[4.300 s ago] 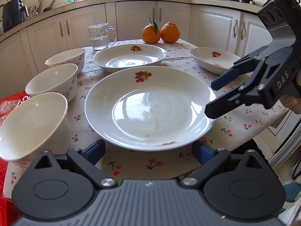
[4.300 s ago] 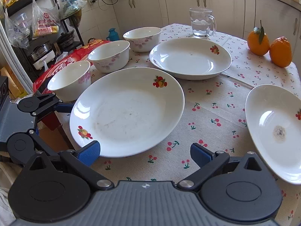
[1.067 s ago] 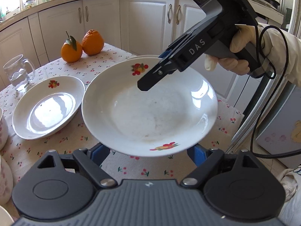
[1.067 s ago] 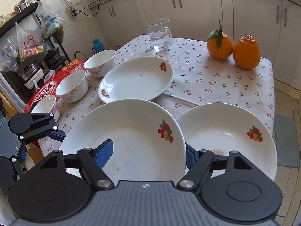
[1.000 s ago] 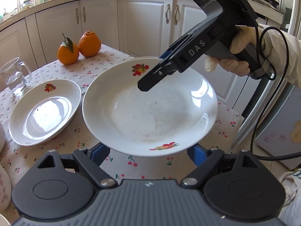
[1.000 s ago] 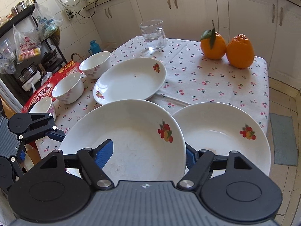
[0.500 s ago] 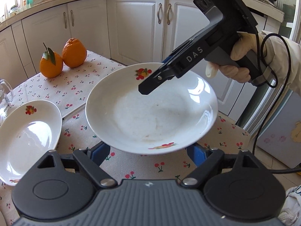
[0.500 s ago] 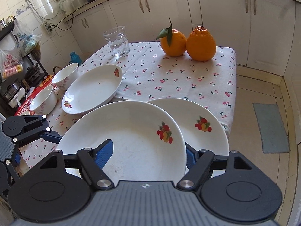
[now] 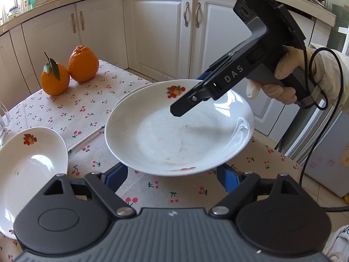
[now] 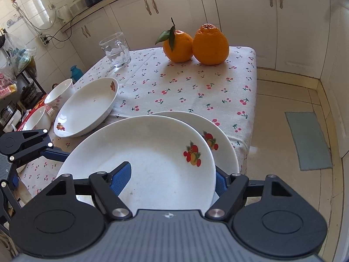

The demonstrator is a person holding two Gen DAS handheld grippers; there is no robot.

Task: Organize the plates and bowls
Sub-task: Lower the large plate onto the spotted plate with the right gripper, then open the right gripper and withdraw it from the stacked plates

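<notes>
A large white plate (image 9: 178,139) with a fruit motif hangs in the air between both grippers. My left gripper (image 9: 171,176) has its blue pads under the plate's near rim and holds it from below. My right gripper (image 10: 171,179) grips the opposite rim. One of its fingers lies over the plate's inside, the other outside the rim. A gloved hand (image 9: 283,83) carries that gripper. The large plate (image 10: 152,152) hovers just above a second fruit plate (image 10: 224,135), which lies at the table's corner and is mostly covered.
A third deep plate (image 10: 87,109) and two white bowls (image 10: 61,93) stand to the left on the cherry-print tablecloth (image 10: 174,87). Two oranges (image 10: 194,45) and a glass mug (image 10: 115,50) sit at the far end. The table edge (image 10: 248,131) drops to the tiled floor close to the second plate.
Both grippers carried the large plate sideways across the table, away from the bowls. It now covers most of the corner plate, and the right gripper has rolled a little.
</notes>
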